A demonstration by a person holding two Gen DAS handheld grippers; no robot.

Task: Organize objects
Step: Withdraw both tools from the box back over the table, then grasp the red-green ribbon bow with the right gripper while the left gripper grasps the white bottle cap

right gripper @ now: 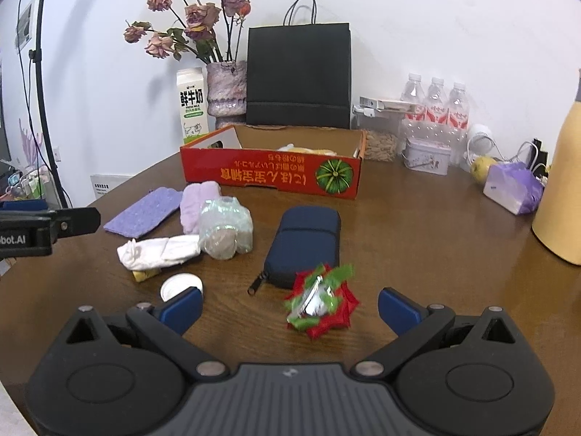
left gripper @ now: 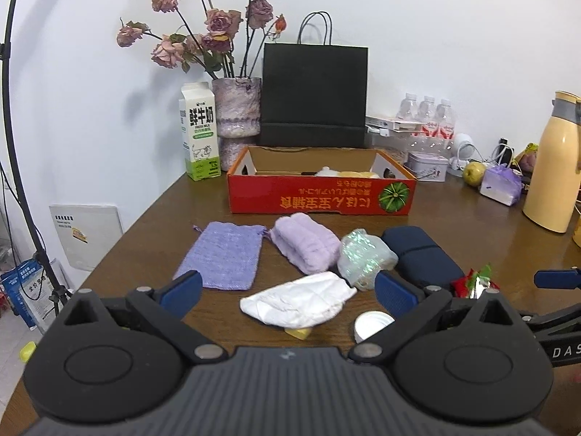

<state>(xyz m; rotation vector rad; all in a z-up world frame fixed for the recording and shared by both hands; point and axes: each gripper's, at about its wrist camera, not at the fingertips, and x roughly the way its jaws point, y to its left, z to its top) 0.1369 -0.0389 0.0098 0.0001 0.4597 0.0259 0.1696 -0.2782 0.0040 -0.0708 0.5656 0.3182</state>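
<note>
Red cardboard box (left gripper: 321,192) shows upside-down yellow lettering; milk carton (left gripper: 199,132) reads 鲜牛奶. Left gripper (left gripper: 287,292) and right gripper (right gripper: 290,305) both gape wide, empty.

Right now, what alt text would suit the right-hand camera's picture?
An open gripper hovers over a wooden table, a red-and-green ornament between its fingers. Beyond lie a navy pouch, cloths and a red box.
</note>
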